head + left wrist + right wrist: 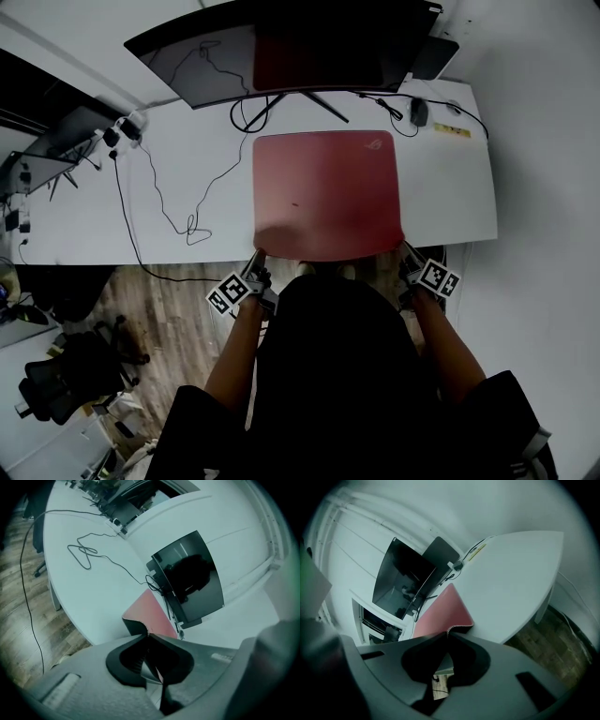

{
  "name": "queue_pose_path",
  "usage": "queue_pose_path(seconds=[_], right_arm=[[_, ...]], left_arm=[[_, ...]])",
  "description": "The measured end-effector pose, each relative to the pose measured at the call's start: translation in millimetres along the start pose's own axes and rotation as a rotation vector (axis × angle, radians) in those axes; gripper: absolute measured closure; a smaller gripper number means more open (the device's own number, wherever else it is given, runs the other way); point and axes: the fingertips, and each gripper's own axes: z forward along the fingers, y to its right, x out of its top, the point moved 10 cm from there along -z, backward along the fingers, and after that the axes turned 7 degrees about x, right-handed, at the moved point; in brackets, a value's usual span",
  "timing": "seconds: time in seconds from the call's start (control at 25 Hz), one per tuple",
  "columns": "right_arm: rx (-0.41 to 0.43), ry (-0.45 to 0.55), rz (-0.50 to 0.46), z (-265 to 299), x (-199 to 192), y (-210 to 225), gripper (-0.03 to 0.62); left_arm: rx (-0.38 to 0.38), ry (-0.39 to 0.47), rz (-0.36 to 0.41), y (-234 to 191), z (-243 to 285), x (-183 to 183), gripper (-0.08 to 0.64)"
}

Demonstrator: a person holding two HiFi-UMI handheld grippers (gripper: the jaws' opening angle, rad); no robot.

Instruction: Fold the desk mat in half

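The desk mat (328,192) lies on the worktop (455,202) at the middle of its near edge, before the monitor (281,52) at the far edge. A cable (157,192) trails to the mat's left, and a mouse (419,112) sits toward the far right corner.

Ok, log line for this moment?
phase: fold start | left gripper: shut on near-left corner of red rectangular desk mat | right gripper: shut on near-right corner | near edge: lifted off white desk
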Motion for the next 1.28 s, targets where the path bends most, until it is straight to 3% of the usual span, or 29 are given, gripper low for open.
queue_pose_path(seconds=[0.16,0.32,0.48,0.56,0.72,0.92,1.12,1.28], right_arm=[[0.053,-0.001,-0.013,9,17,-1,0.575],[0.095,-0.004,-0.023,17,29,-4,0.575],[0.118,0.010,0.000,21,39,-7,0.575],[0.118,0.015,0.006,23,43,-8,0.575],[0.098,0.023,0.017,27,50,-9,0.575],[0.060,0.080,0.061,38,54,-13,0.574],[-0.003,0.131,0.074,50,64,-20,0.574],[-0.036,0.135,0.019,66,78,-24,0.572]], left_arm=[[-0.005,0.042,-0.027,5,3,5,0.529],[0.042,0.043,-0.011,11,6,11,0.529],[0.030,0.076,-0.064,19,10,17,0.529],[0.032,0.081,-0.051,24,13,22,0.529],[0.034,0.064,0.003,37,25,37,0.529],[0.023,0.052,-0.037,42,41,54,0.529],[0.010,0.015,-0.029,48,56,66,0.529],[0.007,0.010,-0.013,53,70,81,0.529]])
